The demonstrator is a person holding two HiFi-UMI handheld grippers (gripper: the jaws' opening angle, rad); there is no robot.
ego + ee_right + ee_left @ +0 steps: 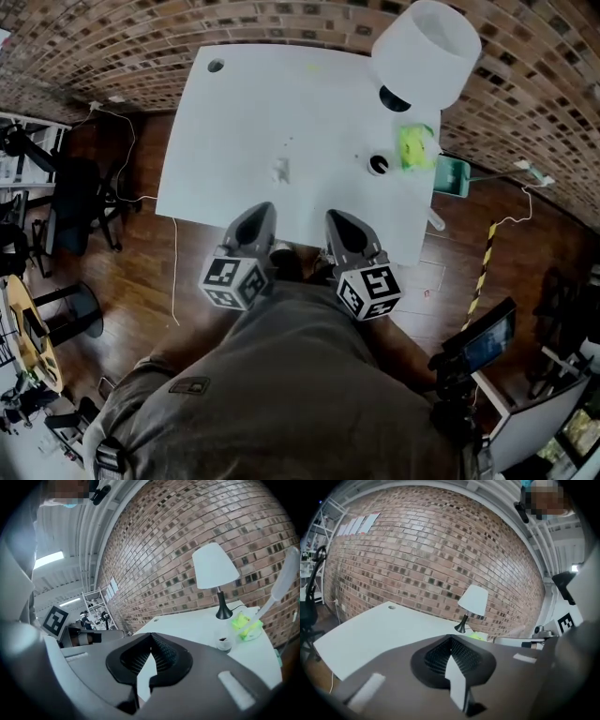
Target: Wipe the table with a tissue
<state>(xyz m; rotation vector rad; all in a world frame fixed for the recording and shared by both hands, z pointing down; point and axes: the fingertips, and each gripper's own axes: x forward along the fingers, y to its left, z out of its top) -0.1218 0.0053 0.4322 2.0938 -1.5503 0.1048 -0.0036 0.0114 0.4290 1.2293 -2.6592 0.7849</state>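
My left gripper [259, 211] and right gripper [337, 220] hung over the near edge of the bench [234, 112], jaws pressed together, empty.

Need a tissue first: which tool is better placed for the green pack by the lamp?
Right, likely: the green pack lies to the right, nearer the right tool; the left tool sits farther off.

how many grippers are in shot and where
2. The left gripper is at the near edge of the table; the right gripper is beside it, to its right. Both are fully in view, so none seems hidden.
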